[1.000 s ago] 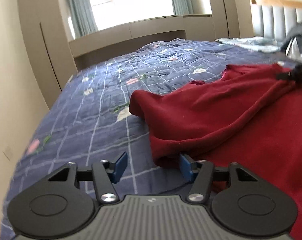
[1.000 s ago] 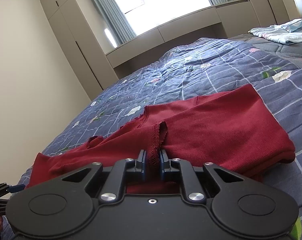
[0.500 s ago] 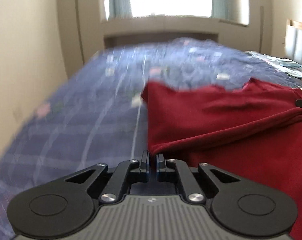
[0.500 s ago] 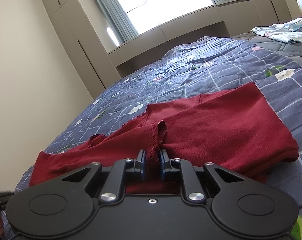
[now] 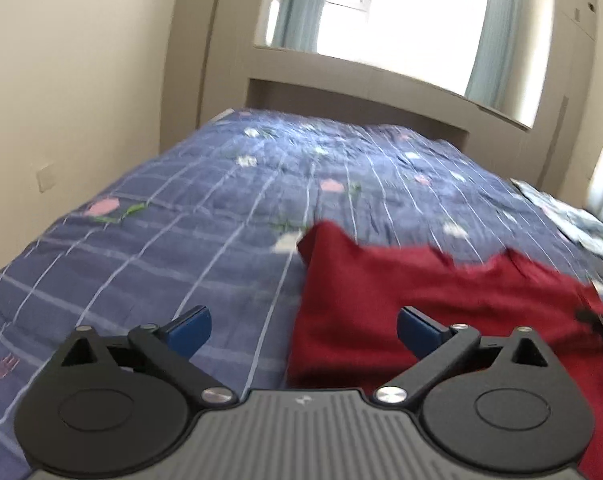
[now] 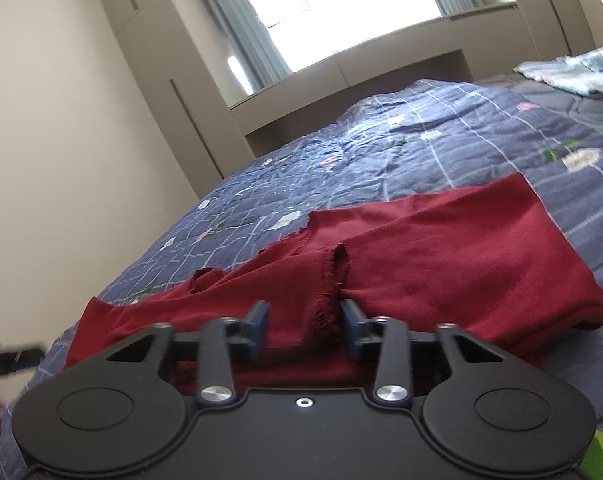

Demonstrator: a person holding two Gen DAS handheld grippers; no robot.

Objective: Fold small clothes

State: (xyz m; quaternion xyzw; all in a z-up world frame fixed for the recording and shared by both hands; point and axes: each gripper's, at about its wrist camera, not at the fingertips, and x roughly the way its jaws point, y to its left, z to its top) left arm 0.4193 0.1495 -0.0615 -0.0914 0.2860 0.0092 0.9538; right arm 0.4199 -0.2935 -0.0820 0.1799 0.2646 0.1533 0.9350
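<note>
A dark red garment (image 5: 441, 304) lies spread on the blue quilted bed (image 5: 221, 216); it also shows in the right wrist view (image 6: 453, 256). My left gripper (image 5: 303, 326) is open wide and empty, its jaws astride the garment's near left edge. My right gripper (image 6: 304, 320) is open; a frayed fold of the garment (image 6: 331, 280) stands loose between its jaws. The left gripper shows at the far left of the right wrist view (image 6: 9, 360), and the right gripper at the right edge of the left wrist view (image 5: 601, 320).
A wall (image 5: 81, 100) runs along the bed's left side. A window ledge and cabinet (image 5: 361, 84) stand at the far end. Pale blue folded laundry (image 6: 573, 70) lies at the far right of the bed, also seen in the left wrist view (image 5: 581, 220).
Both grippers have opened. The left one shut on the garment's edge half a second ago and has now let go; the right one released the frayed fold. The left view tilted upward.
</note>
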